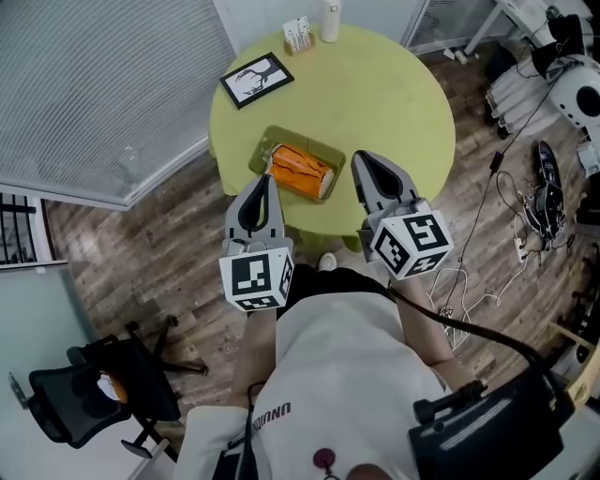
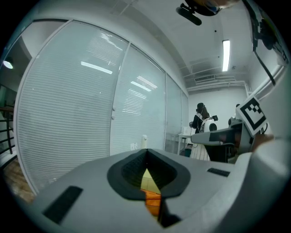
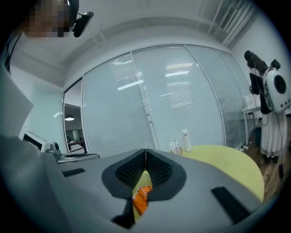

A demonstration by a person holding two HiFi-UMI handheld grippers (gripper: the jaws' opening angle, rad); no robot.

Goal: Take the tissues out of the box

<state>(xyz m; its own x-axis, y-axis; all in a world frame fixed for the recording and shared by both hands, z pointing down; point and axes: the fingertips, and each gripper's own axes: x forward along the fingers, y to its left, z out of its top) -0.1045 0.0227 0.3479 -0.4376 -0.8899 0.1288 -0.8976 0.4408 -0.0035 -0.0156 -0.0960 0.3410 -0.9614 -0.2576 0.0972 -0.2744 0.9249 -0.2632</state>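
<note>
I hold both grippers out in front of me over the near edge of the round yellow-green table (image 1: 394, 103). The left gripper (image 1: 269, 180) has its jaws pressed together. In the left gripper view (image 2: 146, 150) the dark pads meet at the tip, with nothing between them. The right gripper (image 1: 359, 157) is closed the same way. In the right gripper view (image 3: 145, 150) its pads touch at the tip and nothing is pinched.

The orange tissue box (image 1: 302, 171) lies on its side in an olive-green tray (image 1: 309, 141) on the near part of the table. From my head view the box sits between the two grippers and just beyond their tips. The left tip is at the tray's near left corner and the right tip is just beside the tray's right end. Neither gripper touches the box. A slice of orange shows through the slit below each pair of closed pads (image 2: 152, 202) (image 3: 141, 200). I cannot tell whether any tissue sticks out of the box.

Farther back on the table are a black-framed picture (image 1: 255, 80), a small card holder (image 1: 298, 36) and a white bottle (image 1: 330, 21). A black office chair (image 1: 94, 394) stands on the wooden floor to my left, and loose cables (image 1: 525, 234) lie on the floor to my right.
</note>
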